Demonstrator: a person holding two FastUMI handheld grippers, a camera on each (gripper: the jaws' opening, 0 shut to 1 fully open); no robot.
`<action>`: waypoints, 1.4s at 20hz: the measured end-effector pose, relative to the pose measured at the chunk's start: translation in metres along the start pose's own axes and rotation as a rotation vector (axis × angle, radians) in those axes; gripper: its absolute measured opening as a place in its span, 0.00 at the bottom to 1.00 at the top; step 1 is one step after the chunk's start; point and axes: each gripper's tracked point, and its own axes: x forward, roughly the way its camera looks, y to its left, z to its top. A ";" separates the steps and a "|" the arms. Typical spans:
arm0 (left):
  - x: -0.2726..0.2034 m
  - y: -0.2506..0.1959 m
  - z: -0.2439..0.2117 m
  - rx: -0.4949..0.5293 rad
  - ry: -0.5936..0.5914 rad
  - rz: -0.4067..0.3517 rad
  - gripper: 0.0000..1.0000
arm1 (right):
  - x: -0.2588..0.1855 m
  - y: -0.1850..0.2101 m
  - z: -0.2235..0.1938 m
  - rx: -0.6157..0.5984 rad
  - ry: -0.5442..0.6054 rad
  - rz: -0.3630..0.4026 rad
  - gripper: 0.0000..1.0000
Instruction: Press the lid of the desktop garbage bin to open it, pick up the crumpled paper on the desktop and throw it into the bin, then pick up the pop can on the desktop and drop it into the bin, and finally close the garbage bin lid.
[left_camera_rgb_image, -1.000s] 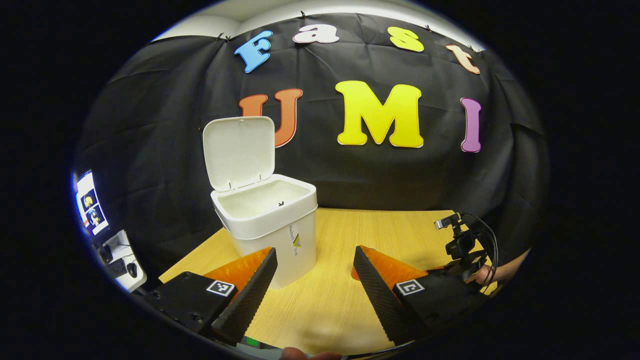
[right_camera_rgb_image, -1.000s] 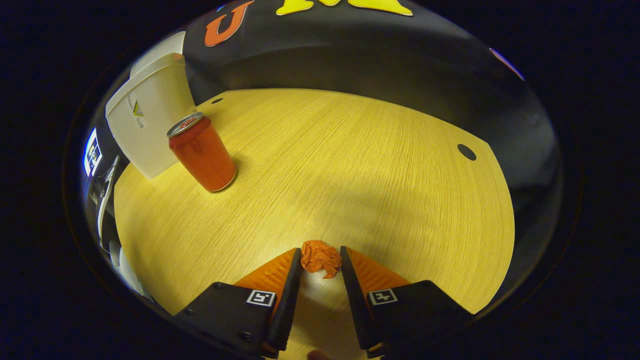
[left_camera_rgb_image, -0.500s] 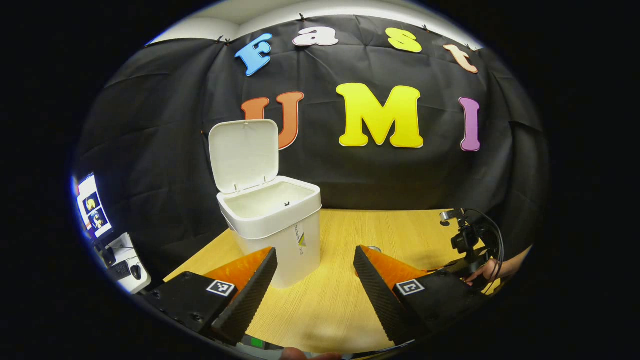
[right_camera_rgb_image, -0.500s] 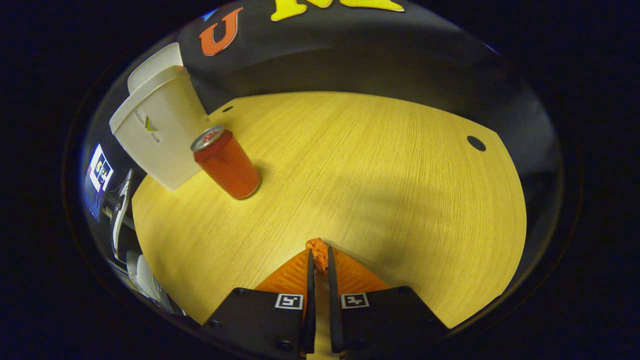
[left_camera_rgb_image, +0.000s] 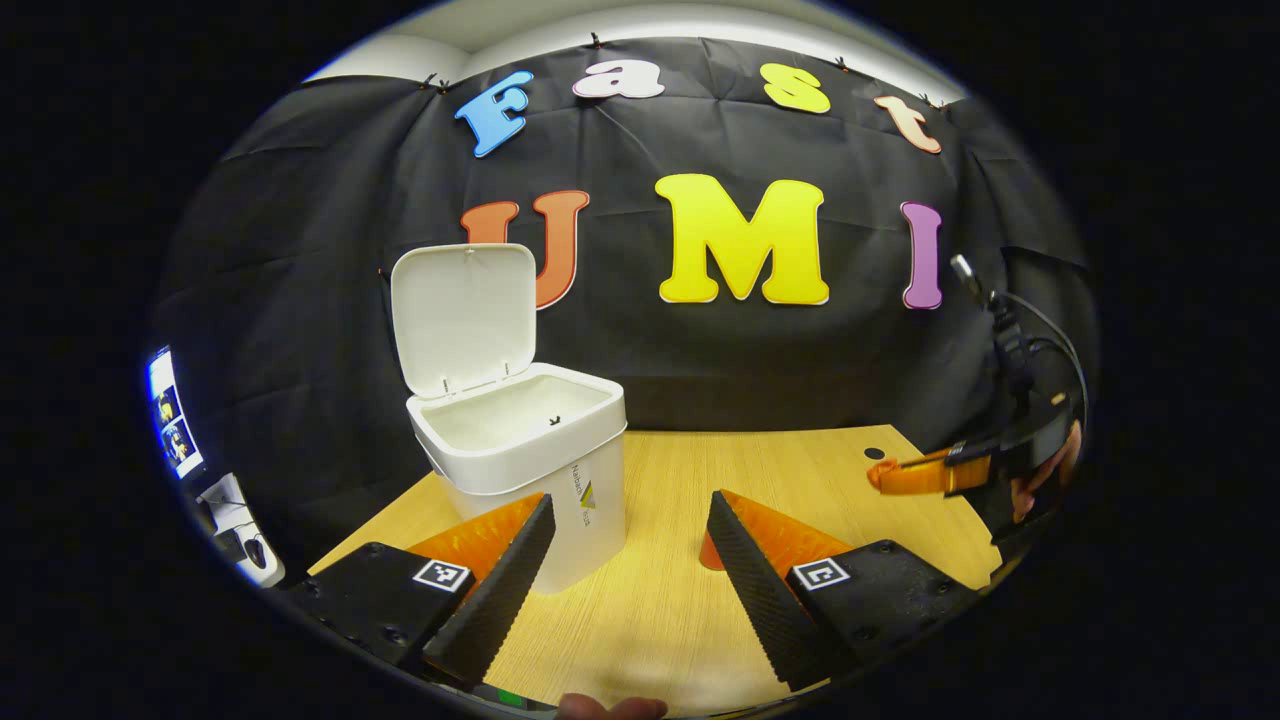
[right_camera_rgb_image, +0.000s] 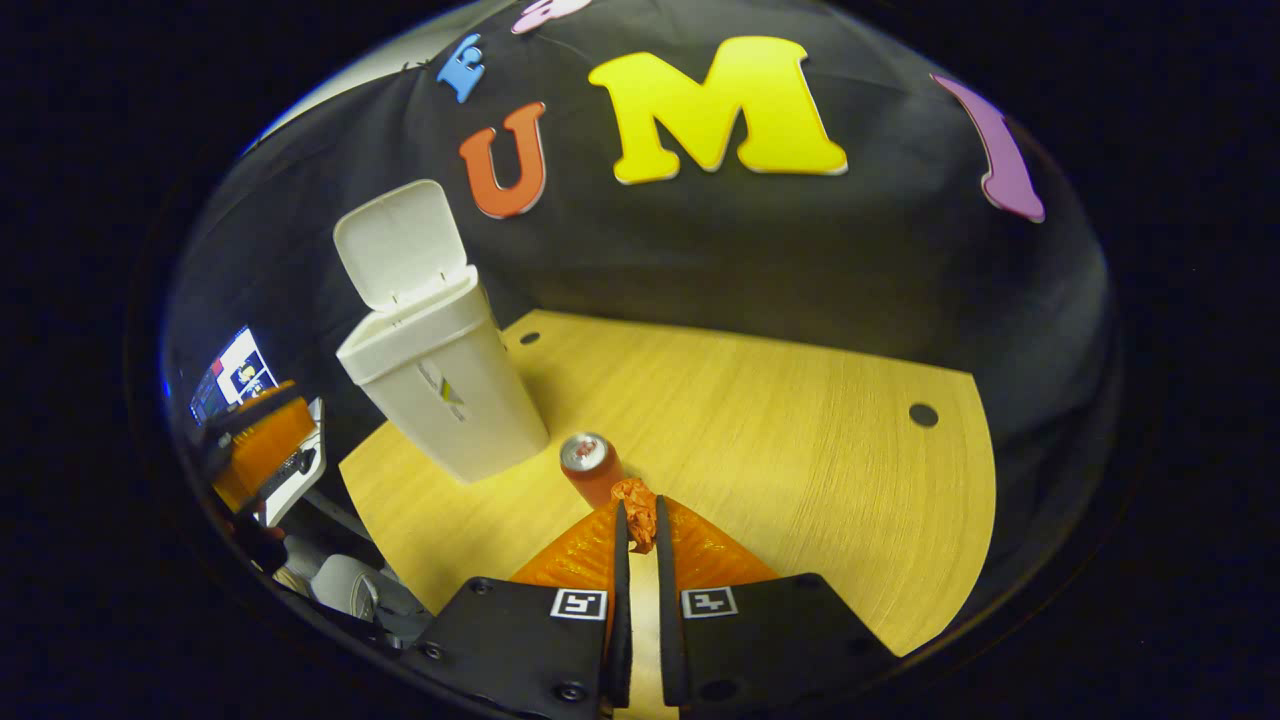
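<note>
- Two fingers of the right hand-held gripper (right_camera_rgb_image: 638, 520) are pressed onto the crumpled paper (right_camera_rgb_image: 637, 503), which is held at their tips above the table (right_camera_rgb_image: 800, 450).
- Just beyond the paper, the pop can (right_camera_rgb_image: 588, 465) is seen upright on the table, near the garbage bin (right_camera_rgb_image: 440, 390).
- The bin's lid (left_camera_rgb_image: 462, 315) is raised.
- The left hand-held gripper (left_camera_rgb_image: 630, 560) is held spread wide, with nothing between its fingers, facing the bin.

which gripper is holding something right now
The right gripper: its fingers are pinched on the crumpled paper. The left gripper is wide open, holding nothing.
</note>
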 end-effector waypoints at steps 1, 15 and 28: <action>0.000 0.004 -0.002 -0.012 0.003 0.002 1.00 | -0.004 0.015 0.024 -0.022 -0.039 0.020 0.12; -0.063 0.115 -0.020 -0.081 -0.013 0.197 1.00 | 0.092 0.242 0.146 -0.226 -0.168 0.341 0.12; -0.092 0.174 -0.042 -0.113 0.014 0.334 1.00 | 0.192 0.289 0.113 -0.365 -0.038 0.279 0.23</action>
